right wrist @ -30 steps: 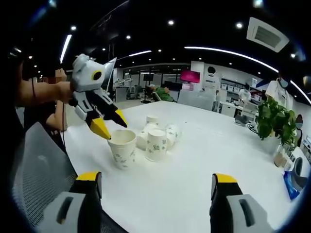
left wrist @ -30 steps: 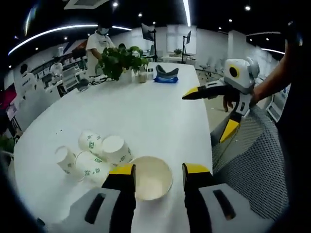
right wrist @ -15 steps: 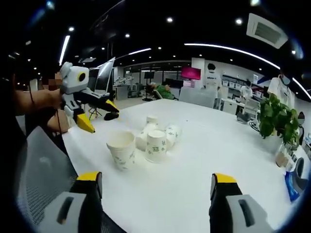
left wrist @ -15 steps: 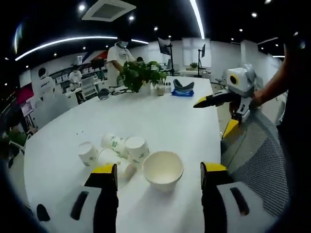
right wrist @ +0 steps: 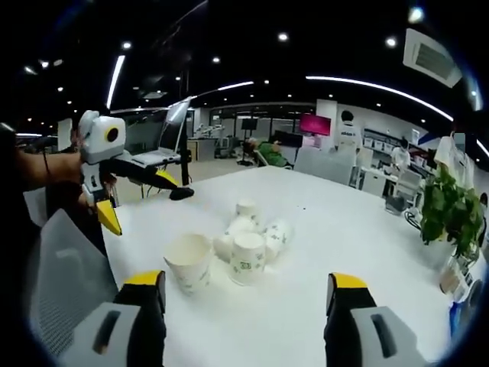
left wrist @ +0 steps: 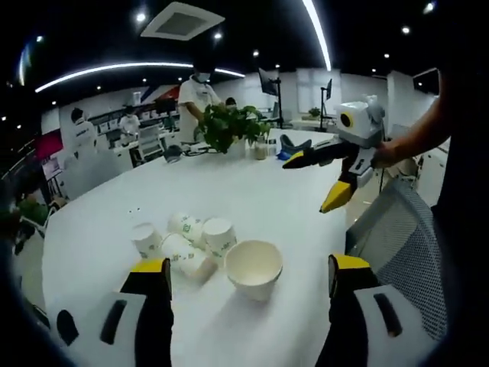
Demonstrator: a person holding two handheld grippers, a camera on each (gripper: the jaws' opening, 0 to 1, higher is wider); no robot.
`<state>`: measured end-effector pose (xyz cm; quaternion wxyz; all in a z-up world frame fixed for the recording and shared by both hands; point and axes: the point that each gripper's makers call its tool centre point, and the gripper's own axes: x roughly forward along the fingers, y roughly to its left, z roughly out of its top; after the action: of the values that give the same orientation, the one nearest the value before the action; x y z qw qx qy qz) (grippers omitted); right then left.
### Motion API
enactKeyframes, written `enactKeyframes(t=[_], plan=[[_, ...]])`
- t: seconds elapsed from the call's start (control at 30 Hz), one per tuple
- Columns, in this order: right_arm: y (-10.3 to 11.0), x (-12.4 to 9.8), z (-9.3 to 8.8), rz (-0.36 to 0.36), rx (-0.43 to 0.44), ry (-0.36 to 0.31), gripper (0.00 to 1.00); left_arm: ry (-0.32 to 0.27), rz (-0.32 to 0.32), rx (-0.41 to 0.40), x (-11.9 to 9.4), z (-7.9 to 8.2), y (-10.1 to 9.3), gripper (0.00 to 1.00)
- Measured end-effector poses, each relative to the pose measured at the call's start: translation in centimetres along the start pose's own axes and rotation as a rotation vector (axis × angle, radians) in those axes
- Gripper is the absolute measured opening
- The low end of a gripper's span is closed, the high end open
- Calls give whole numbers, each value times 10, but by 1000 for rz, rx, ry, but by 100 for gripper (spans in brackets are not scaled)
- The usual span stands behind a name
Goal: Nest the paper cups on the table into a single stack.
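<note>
Left gripper view: the left gripper (left wrist: 246, 287) hangs over the near edge of the table (left wrist: 252, 191) with its jaws wide apart and nothing between them. The big cup (left wrist: 253, 268) stands upright, mouth up, straight ahead and just beyond the jaw tips, centred in the gap, so this gripper looks the nearer one to it. Just left of it lies the cluster (left wrist: 183, 241) of smaller cups: one (left wrist: 146, 239) stands at the far left, one (left wrist: 218, 235) stands nearest the big cup, and at least two lie tipped between them, some touching each other; which way each mouth points is hard to tell. The right gripper (left wrist: 321, 172) is held in the air well beyond and to the right, jaws apart and empty, near a mesh chair (left wrist: 401, 237). A plant (left wrist: 229, 126) and a person (left wrist: 195, 95) stand at the far end of the table, well clear.

Right gripper view: the right gripper (right wrist: 241, 298) has its jaws wide apart, holding nothing. The big cup (right wrist: 189, 261) stands ahead and left of centre; a smaller upright cup (right wrist: 247, 258) stands just beside it on the right, the remaining cups (right wrist: 252, 225) close behind. The left gripper (right wrist: 141, 187) hovers above and left of the big cup, jaws spread. Nothing stands between either gripper and the cups; a grasp in the cluster would likely be crowded by touching neighbours
</note>
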<state>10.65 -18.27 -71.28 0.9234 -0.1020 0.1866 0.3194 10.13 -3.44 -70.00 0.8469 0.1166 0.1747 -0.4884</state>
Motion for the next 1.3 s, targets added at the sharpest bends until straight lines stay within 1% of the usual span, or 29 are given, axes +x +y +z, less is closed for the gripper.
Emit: enactKeyframes(t=[0.07, 0.2, 0.37, 0.5, 0.63, 0.73, 0.87, 1.03, 1.2, 1.3], plan=[[-2, 6, 5, 5, -14, -2, 86, -6, 12, -2, -2, 0, 1, 89], [-6, 18, 11, 17, -17, -10, 83, -7, 18, -13, -7, -2, 0, 92], [-9, 33, 9, 35, -10, 1, 80, -1, 24, -26, -9, -7, 0, 96], [-10, 44, 10, 45, -10, 7, 78, -13, 33, -40, -12, -8, 0, 98], [-15, 55, 12, 48, 0, 8, 76, -19, 34, -44, -13, -7, -2, 99], [-19, 64, 13, 44, -21, 16, 75, -16, 36, -40, -14, -8, -2, 99], [-21, 76, 15, 56, -28, 16, 73, -13, 42, -42, -15, -9, 0, 99], [-18, 91, 14, 73, -23, 26, 70, -19, 46, -54, -16, -9, 0, 99], [-19, 103, 12, 87, -20, 51, 67, -24, 49, -62, -16, -9, 0, 99], [-19, 110, 14, 93, -33, 61, 66, -25, 48, -61, -16, -9, 1, 99]])
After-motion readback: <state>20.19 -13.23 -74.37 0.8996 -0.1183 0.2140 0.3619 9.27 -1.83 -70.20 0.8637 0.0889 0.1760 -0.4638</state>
